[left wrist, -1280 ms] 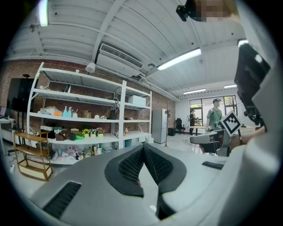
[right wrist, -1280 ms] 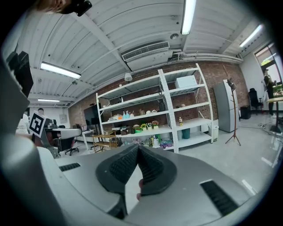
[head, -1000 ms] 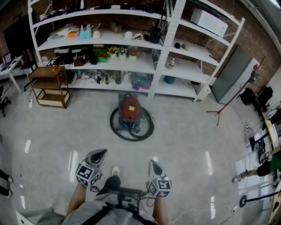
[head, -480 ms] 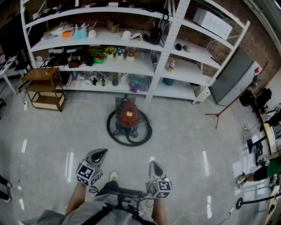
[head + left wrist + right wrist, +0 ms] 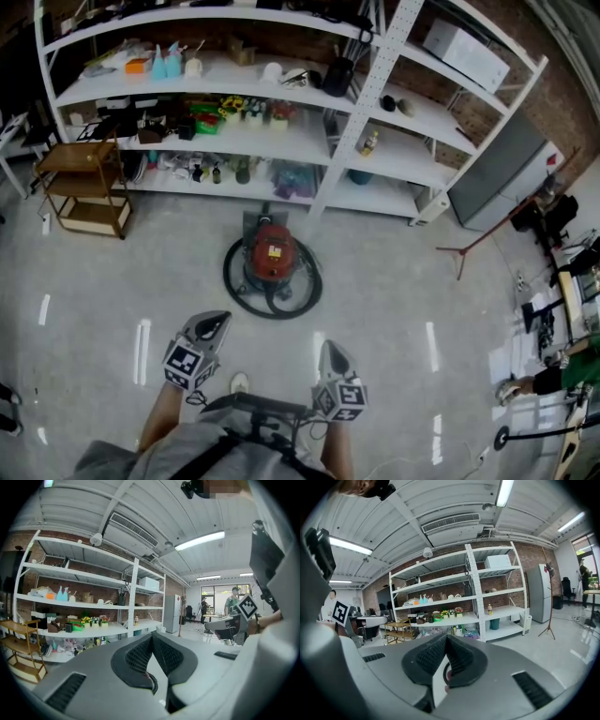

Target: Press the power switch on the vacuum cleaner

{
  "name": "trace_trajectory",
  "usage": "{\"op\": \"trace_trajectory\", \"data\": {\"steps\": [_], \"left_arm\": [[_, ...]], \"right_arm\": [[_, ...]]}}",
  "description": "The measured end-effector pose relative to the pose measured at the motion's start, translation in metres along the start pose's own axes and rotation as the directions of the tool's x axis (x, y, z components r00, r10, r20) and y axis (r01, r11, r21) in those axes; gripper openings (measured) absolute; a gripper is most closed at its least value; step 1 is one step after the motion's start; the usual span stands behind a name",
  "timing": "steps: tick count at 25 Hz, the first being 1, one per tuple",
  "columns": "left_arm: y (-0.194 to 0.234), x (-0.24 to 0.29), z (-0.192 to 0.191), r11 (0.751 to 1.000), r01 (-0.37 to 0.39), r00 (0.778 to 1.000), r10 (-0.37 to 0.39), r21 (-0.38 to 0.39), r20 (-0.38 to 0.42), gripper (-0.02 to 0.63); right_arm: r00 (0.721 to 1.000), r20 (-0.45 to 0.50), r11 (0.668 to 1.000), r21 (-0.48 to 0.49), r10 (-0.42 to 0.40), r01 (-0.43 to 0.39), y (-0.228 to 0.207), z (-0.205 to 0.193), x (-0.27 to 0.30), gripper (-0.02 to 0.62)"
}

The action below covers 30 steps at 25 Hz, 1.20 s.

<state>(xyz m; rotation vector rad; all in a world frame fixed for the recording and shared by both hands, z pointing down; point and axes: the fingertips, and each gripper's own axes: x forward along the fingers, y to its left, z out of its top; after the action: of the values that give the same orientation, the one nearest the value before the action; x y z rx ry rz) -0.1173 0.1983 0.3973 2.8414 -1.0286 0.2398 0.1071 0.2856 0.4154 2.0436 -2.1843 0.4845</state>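
nearest, the left gripper (image 5: 212, 325) and right gripper (image 5: 330, 353) sit low in front of the person, each with its jaws pressed together on nothing. well ahead of both, out on the floor (image 5: 403, 309), stands the red vacuum cleaner (image 5: 273, 253) — dark hose (image 5: 246, 302) coiled round it — just before the white shelves (image 5: 420, 109).

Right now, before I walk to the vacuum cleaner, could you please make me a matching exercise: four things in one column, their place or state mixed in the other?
Things:
1. vacuum cleaner
2. wooden cart
3. grey refrigerator
4. left hand-held gripper

Place or state:
a. far right in the head view
b. jaws shut, nothing between them
c. on the floor, hose coiled round it
d. far left in the head view

Pairs: 1-c, 2-d, 3-a, 4-b
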Motion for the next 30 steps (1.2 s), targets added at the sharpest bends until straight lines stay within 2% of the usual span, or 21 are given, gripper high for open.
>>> {"op": "trace_trajectory", "data": {"steps": [6, 19, 26, 30], "left_arm": [[0.031, 0.03, 0.008, 1.0, 0.019, 1.0, -0.02, 0.018, 0.008, 0.006], [0.08, 0.074, 0.021, 0.999, 0.032, 0.999, -0.032, 0.025, 0.011, 0.006], [0.095, 0.089, 0.019, 1.0, 0.01, 1.0, -0.01, 0.018, -0.005, 0.006], [0.104, 0.112, 0.019, 1.0, -0.015, 1.0, 0.015, 0.009, -0.009, 0.006]], "right_arm": [[1.0, 0.016, 1.0, -0.002, -0.02, 0.02, -0.001, 0.018, 0.037, 0.012], [1.0, 0.008, 1.0, 0.008, -0.021, 0.021, 0.0, 0.03, 0.104, 0.012], [1.0, -0.007, 1.0, 0.005, 0.019, -0.019, -0.002, 0.036, 0.134, 0.012], [0.998, 0.01, 0.998, -0.008, 0.055, -0.055, -0.012, 0.051, 0.162, 0.012]]}}
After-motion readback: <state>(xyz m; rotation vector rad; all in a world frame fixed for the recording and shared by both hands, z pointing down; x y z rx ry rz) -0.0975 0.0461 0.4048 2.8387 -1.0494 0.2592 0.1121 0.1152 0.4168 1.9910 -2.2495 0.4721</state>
